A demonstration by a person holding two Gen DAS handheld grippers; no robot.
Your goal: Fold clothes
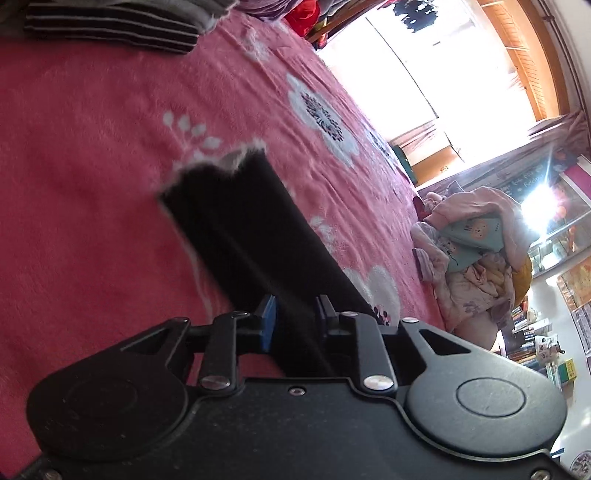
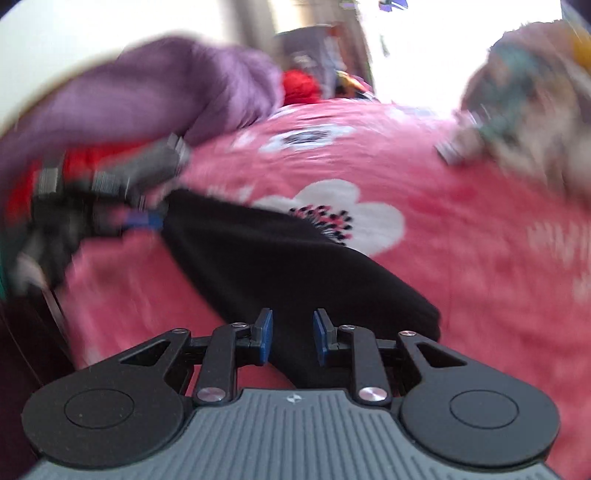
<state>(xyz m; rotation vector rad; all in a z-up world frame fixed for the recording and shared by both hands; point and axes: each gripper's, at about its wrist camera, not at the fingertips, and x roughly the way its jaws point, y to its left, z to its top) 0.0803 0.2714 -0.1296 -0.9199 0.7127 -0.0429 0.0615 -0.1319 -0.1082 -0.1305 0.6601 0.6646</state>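
A black garment [image 1: 236,214], folded into a long narrow strip, lies flat on a pink flowered blanket [image 1: 92,147]. My left gripper [image 1: 295,321] hovers over the near end of the strip. Its blue pads stand apart and grip nothing, and black cloth shows in the gap. In the blurred right wrist view the same black garment [image 2: 266,251] runs from my right gripper [image 2: 293,332] out to the left gripper [image 2: 146,219] at its far end. The right gripper's pads are likewise apart above the cloth, not pressing it. A purple sleeve [image 2: 166,92] reaches in behind the left gripper.
A heap of pale unfolded clothes [image 1: 476,251] sits at the blanket's right edge, also seen as the clothes heap [image 2: 524,110] at upper right. A dark striped folded garment [image 1: 110,26] lies at the far side. A bright window [image 1: 388,66] and bookshelves [image 1: 532,339] stand beyond the bed.
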